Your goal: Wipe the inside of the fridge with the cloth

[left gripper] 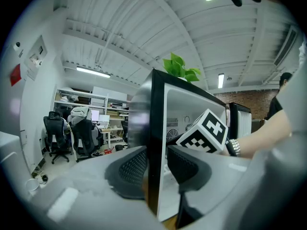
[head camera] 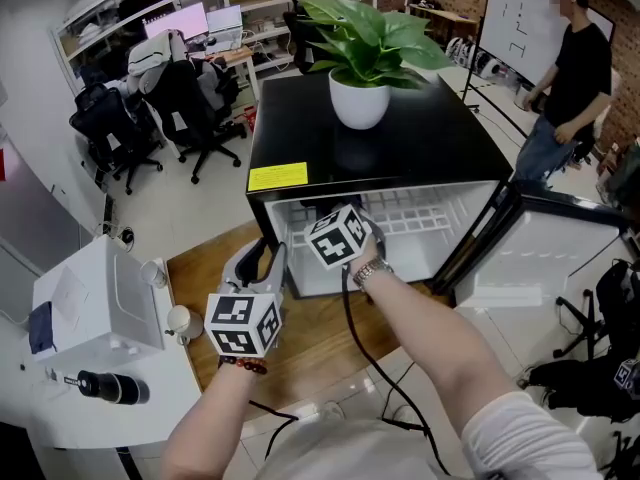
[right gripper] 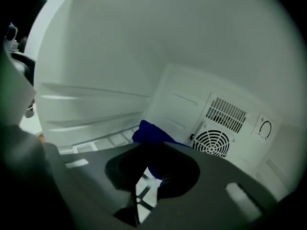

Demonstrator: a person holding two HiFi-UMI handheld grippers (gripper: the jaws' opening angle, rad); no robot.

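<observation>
The black mini fridge [head camera: 400, 153] stands with its white inside showing. In the left gripper view my left gripper [left gripper: 156, 169] is shut on the fridge's left side wall [left gripper: 157, 123], one pad on each face. In the head view it sits at the fridge's front left corner [head camera: 262, 263]. My right gripper [right gripper: 152, 166] reaches inside the fridge, shut on a blue cloth [right gripper: 151, 133] that bunches out past the jaws. The cloth hangs over the wire shelf [right gripper: 110, 139], short of the back wall's fan grille [right gripper: 213, 143]. In the head view only this gripper's marker cube [head camera: 338, 236] shows.
The fridge door [head camera: 545, 258] stands swung open at the right. A potted plant [head camera: 360, 78] sits on the fridge top. A white appliance [head camera: 95, 303] stands at the left, office chairs [head camera: 190, 108] behind it. A person [head camera: 575, 78] stands at the back right.
</observation>
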